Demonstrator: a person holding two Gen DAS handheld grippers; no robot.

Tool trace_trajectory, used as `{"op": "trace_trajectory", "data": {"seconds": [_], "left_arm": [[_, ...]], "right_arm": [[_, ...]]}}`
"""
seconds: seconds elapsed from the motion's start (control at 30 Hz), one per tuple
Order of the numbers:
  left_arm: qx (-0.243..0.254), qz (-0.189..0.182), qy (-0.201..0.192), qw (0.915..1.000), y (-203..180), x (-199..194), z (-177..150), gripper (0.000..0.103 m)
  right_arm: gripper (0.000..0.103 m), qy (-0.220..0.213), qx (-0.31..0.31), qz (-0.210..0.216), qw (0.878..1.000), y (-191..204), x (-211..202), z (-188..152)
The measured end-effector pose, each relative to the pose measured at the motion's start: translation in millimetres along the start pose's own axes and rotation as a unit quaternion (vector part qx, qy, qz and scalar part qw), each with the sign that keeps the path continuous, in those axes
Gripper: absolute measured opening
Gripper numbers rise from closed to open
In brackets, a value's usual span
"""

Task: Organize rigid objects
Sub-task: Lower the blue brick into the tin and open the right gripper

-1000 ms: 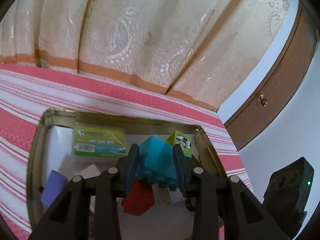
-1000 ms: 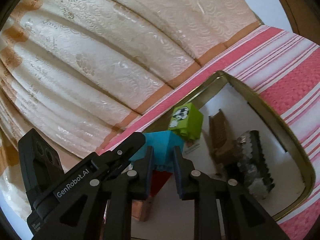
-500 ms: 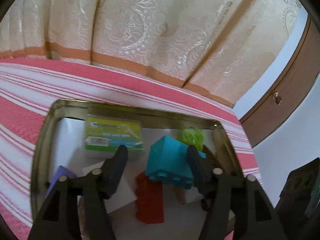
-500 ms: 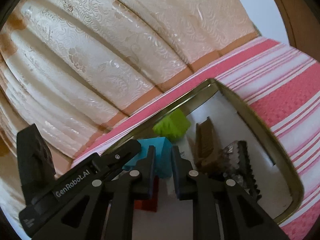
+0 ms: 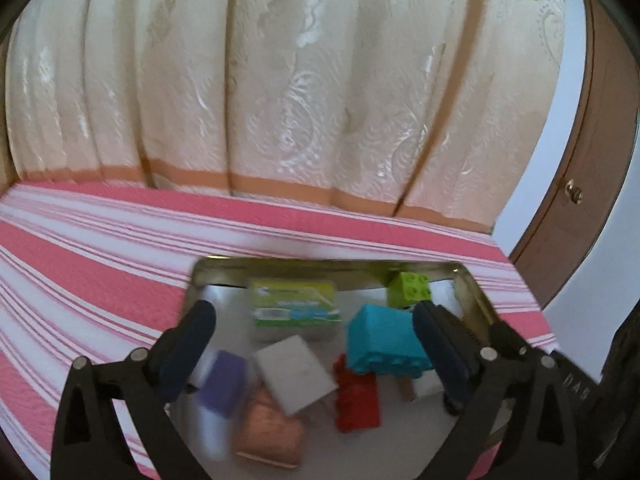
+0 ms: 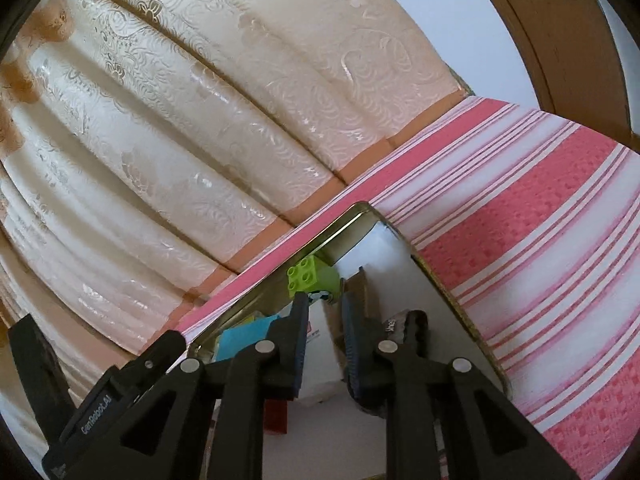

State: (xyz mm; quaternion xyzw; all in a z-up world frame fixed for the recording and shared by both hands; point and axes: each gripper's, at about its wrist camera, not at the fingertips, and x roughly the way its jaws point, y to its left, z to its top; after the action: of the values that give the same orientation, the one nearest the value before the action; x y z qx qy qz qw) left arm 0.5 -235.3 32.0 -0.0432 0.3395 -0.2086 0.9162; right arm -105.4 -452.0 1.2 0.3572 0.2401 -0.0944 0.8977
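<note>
My left gripper [image 5: 310, 332] stands with its jaws wide apart; they have just been opening, and nothing is pressed between the pads. My right gripper [image 6: 325, 336] has its jaws drawn close together with nothing between them.

The teal studded plastic building block [image 5: 382, 342] that my left jaws clamped a second ago now lies loose in the shallow gold-rimmed metal tray [image 5: 476, 300], just beside my left gripper's right finger, its edge over the red studded plastic brick [image 5: 356, 400]. The tray sits on a pink-and-white striped woven cloth [image 5: 100, 276].

The left wrist view shows most of the tray's contents: a flat box with a green-and-white label [image 5: 294, 308] at the back, a lime-green studded cube [image 5: 408, 290] in the far right corner, a white square slab [image 5: 296, 372], a purple block [image 5: 222, 380] and a copper-coloured flat piece [image 5: 268, 436]. The label's print is too blurred to read.

The right wrist view hides those behind my fingers, but shows the lime-green cube's four studs, a sliver of the teal block, and a dark toothed clip [image 6: 412, 328] at the right. It also shows my left gripper's black body, lettered "GenRobot.AI" [image 6: 96, 410].

Behind the cloth hangs a cream embossed curtain with an orange band [image 5: 280, 100], and a brown wooden door with a brass knob [image 5: 574, 192] stands to the right.
</note>
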Motion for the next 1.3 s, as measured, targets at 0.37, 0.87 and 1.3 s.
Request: {"op": "trace_trajectory", "data": {"seconds": [0.37, 0.87, 1.3], "left_arm": [[0.118, 0.1, 0.009, 0.9879, -30.8, 21.9, -19.2, 0.1], [0.062, 0.079, 0.002, 0.995, -16.6, 22.4, -2.8, 0.102], [-0.022, 0.103, -0.133, 0.9855, 64.9, -31.1, -30.0, 0.103]], "right_arm": [[0.018, 0.044, -0.004, 0.04, 0.998, 10.0, 12.8, -11.3], [0.045, -0.014, 0.112, 0.138, 0.984, -17.9, -14.7, 4.5], [0.095, -0.228, -0.073, -0.079, 0.968, 19.7, -65.2, -6.4]]}}
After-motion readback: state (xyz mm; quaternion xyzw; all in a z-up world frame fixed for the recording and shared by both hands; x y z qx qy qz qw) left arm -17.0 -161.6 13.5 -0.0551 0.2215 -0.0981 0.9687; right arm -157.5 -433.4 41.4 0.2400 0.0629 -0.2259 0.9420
